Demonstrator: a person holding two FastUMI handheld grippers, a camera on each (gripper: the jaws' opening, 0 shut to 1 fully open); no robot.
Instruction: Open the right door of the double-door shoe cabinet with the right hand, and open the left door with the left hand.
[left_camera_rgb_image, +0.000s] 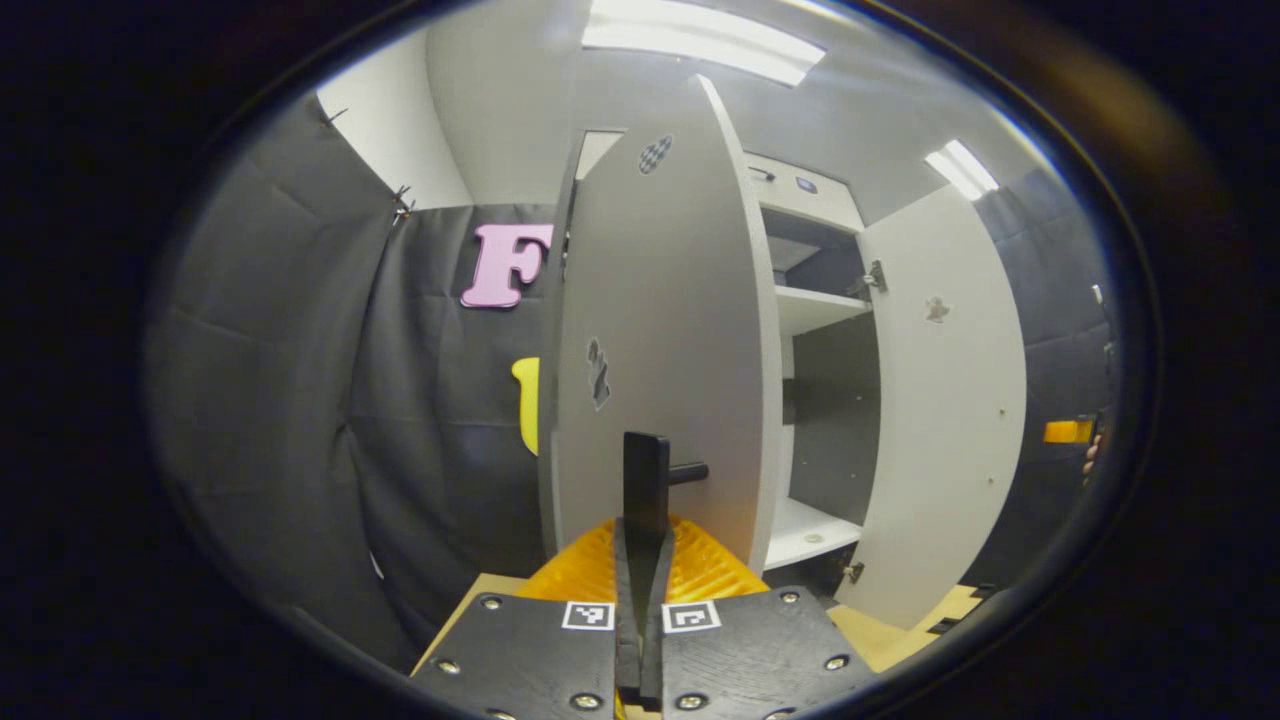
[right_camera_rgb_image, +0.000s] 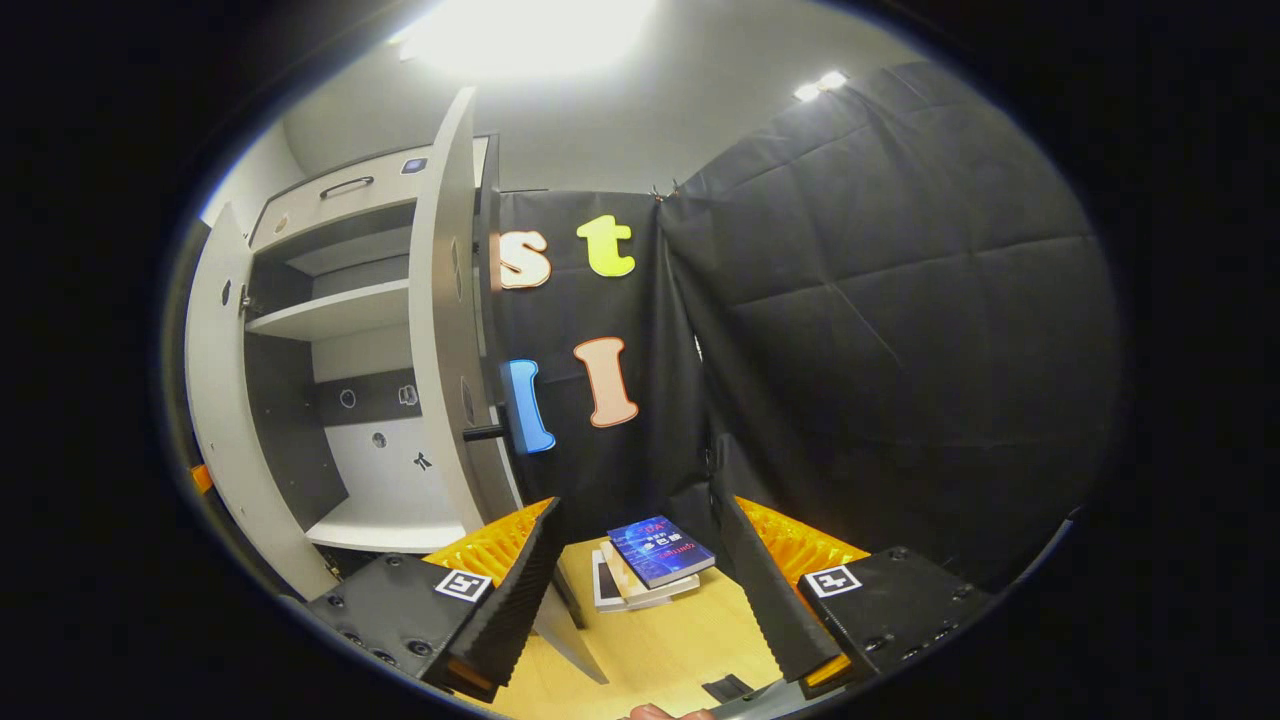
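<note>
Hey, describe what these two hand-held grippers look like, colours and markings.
Both match. The left hand-held gripper and right hand-held gripper each have black fingers with ribbed pads, ridged orange pieces behind them, black screwed blocks, and small square black-and-white markers.

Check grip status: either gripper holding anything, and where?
Left gripper is closed at the left door's black handle, though a pinch on it can't be confirmed. Right gripper is open, holding nothing.

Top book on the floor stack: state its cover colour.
Blue; the top book shows best in the right gripper view.
</note>
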